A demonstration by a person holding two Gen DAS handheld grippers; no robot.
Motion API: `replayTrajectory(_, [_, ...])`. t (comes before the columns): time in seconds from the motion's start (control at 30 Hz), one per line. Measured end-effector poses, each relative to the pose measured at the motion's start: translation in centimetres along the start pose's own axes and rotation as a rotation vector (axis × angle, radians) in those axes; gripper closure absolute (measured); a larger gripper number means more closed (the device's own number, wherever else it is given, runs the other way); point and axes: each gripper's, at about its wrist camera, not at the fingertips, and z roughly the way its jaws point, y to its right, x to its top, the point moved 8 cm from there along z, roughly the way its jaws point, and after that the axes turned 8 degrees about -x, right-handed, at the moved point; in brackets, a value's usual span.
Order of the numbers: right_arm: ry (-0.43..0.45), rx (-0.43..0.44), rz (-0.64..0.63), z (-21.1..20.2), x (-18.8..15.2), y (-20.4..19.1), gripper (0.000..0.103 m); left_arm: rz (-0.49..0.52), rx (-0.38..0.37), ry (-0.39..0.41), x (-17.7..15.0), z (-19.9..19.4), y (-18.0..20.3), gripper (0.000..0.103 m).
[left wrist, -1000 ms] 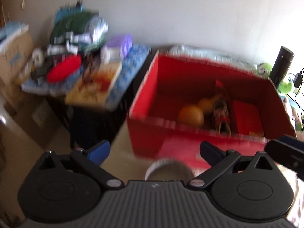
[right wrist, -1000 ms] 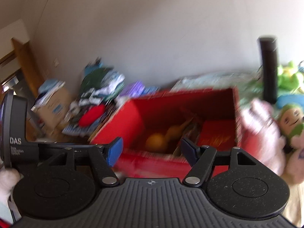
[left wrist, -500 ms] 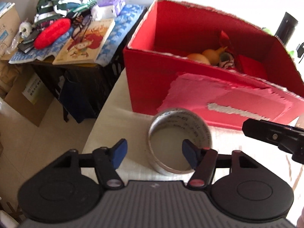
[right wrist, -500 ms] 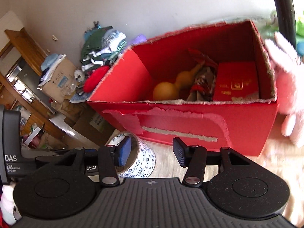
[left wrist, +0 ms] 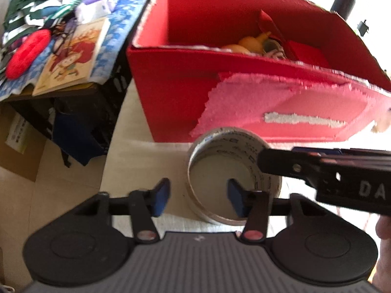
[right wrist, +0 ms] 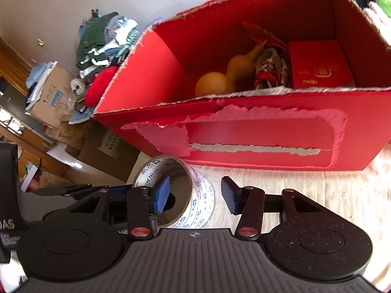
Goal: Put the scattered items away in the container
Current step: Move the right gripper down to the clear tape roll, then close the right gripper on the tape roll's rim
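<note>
Left gripper (left wrist: 199, 196) closing astride tape roll (left wrist: 232, 178) wall, right gripper (right wrist: 195, 195) likewise – gourd (right wrist: 220, 78) clear only there.

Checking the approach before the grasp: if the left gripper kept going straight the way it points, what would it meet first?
Probably the tape roll: the closing left gripper already straddles its near wall, one finger inside, one outside.

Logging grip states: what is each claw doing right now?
Left claw: closing astride the tape roll wall, not gripping.
Right claw: closing likewise, not gripping.

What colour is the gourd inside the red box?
The gourd is yellow-orange, seen best from the right wrist view.
</note>
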Motion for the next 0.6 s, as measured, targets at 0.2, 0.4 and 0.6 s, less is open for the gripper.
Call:
replayTrajectory(0.2, [-0.039,-0.033,0.058,1.6,-0.1,-0.2,0.059,0.032,-0.044,-0.033,0.0,0.7,-0.4,0.076])
replayTrajectory(0.4, [-0.094,-0.063,0.101,2.7,-0.8,0.1,0.065,0.067,-0.059,-0.071,-0.1,1.9,-0.5,0.078])
replayTrajectory(0.6, [-0.112,-0.081,0.136,2.8,-1.2,1.0,0.075,0.088,-0.077,-0.091,0.1,2.4,-0.6,0.079])
